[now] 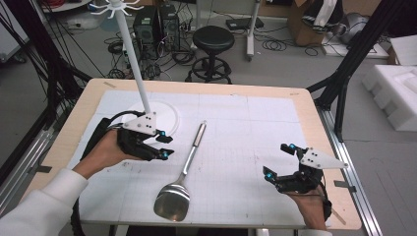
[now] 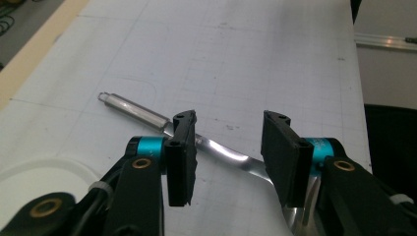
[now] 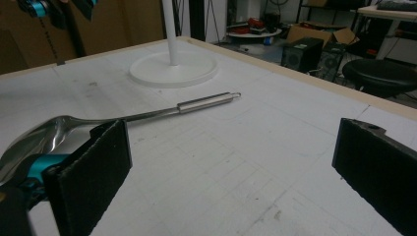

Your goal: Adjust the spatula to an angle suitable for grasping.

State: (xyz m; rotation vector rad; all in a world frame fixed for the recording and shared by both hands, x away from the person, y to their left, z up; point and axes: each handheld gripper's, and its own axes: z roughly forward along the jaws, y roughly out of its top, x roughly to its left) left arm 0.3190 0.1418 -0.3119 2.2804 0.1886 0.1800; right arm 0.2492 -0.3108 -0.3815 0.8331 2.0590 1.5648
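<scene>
A metal spatula lies on the white mat, its broad head toward the near edge and its handle pointing away. My left gripper is open just left of the shaft. In the left gripper view the open left gripper has the spatula's shaft crossing the gap beyond its jaws, with nothing held. My right gripper stands open near the table's right front, well away from the spatula. In the right gripper view the right gripper is spread wide, facing the spatula.
A white hook stand rises from a round base just behind my left gripper; the base also lies beyond the spatula. The wooden table edge runs along the right. A black stool, computer towers and cables sit on the floor behind.
</scene>
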